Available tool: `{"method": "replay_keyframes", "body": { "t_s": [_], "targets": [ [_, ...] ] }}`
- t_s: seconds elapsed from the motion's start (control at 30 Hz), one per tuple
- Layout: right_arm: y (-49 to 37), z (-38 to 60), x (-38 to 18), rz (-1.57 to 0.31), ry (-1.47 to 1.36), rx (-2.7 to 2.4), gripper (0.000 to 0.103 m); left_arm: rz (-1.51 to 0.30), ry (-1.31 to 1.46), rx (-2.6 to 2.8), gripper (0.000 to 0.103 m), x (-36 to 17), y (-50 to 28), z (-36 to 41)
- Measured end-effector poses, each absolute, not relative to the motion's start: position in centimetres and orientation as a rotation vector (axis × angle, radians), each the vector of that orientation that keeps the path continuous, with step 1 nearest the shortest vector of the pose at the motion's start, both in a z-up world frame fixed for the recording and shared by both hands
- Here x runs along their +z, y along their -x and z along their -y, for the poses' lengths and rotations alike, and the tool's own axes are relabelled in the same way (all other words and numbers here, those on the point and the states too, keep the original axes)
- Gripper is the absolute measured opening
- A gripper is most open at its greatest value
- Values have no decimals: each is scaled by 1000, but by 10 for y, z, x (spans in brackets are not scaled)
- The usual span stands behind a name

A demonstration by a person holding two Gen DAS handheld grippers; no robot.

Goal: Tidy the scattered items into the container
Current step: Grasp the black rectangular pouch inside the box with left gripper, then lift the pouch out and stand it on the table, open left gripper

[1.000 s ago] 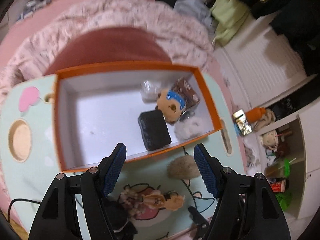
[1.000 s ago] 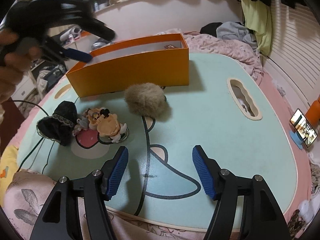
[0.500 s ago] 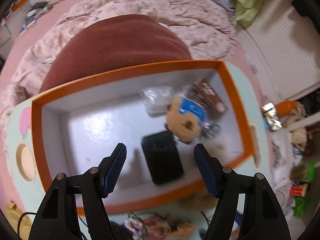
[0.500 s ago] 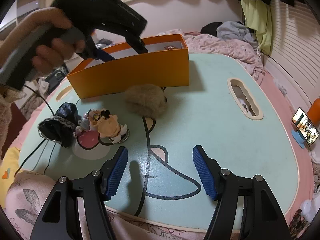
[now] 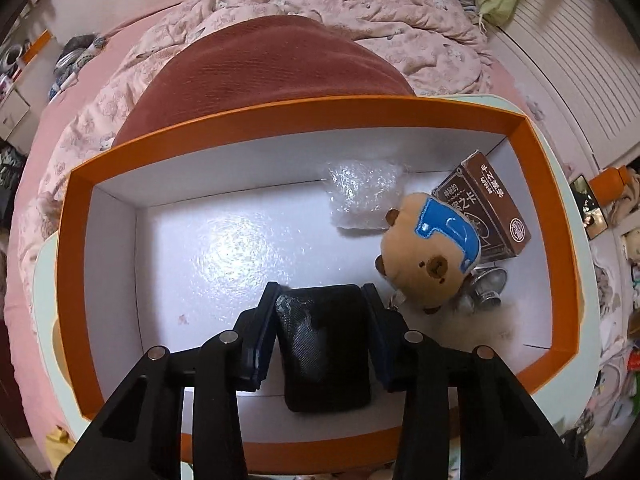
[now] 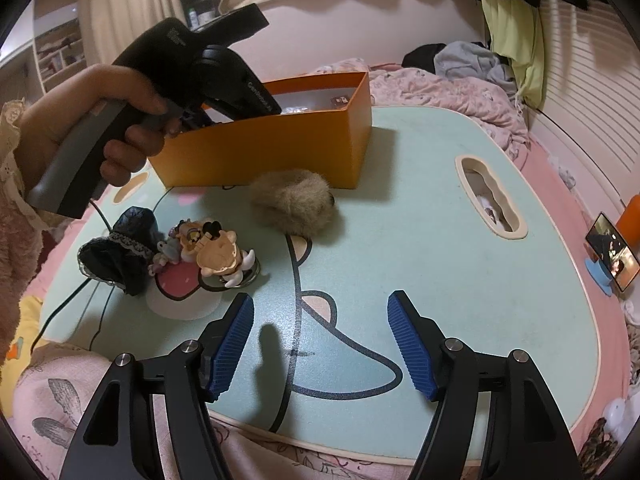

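The orange box point(image 5: 304, 110) with a white inside holds a black pouch point(image 5: 324, 348), a bear plush point(image 5: 430, 258), a brown carton point(image 5: 492, 208) and a bubble-wrap bag point(image 5: 362, 196). My left gripper point(image 5: 320, 304) reaches down into the box with its jaws closed against both sides of the black pouch. In the right wrist view the box point(image 6: 280, 148) stands at the back of the mint table point(image 6: 440, 260). A fluffy tan ball point(image 6: 294, 200), a cartoon figure point(image 6: 216, 252) and a black lace item point(image 6: 120, 248) lie in front of it. My right gripper point(image 6: 320, 344) is open and empty above the table's near edge.
A dark red cushion point(image 5: 260, 76) and a pink quilt point(image 5: 380, 12) lie behind the box. The table has a cut-out hole point(image 6: 490, 196) at the right. A phone on a stand point(image 6: 612, 252) sits off the table's right. A black cable point(image 6: 68, 304) runs along the left edge.
My left gripper has moved forward and down into the box and its jaws have narrowed onto the black pouch. My right gripper has stayed where it was, open.
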State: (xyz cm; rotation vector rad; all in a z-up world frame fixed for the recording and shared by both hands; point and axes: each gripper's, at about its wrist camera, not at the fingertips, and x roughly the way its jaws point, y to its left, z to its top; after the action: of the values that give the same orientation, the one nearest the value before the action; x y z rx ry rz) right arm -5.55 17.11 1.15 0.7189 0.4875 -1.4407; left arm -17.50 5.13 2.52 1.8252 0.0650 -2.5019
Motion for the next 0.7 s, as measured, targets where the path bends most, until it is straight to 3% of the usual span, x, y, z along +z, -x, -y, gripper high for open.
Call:
{"method": "replay_keyframes", "body": {
  "t_s": [0.3,0.7],
  "targets": [
    [55,-171,12,-488,-718,-1439,71,-280,-1684,-2666,40,79,154,-23],
    [55,-168,12,-497,-714,-1439,71,-422,-1527,-2962,40,144,77,-21]
  ]
}}
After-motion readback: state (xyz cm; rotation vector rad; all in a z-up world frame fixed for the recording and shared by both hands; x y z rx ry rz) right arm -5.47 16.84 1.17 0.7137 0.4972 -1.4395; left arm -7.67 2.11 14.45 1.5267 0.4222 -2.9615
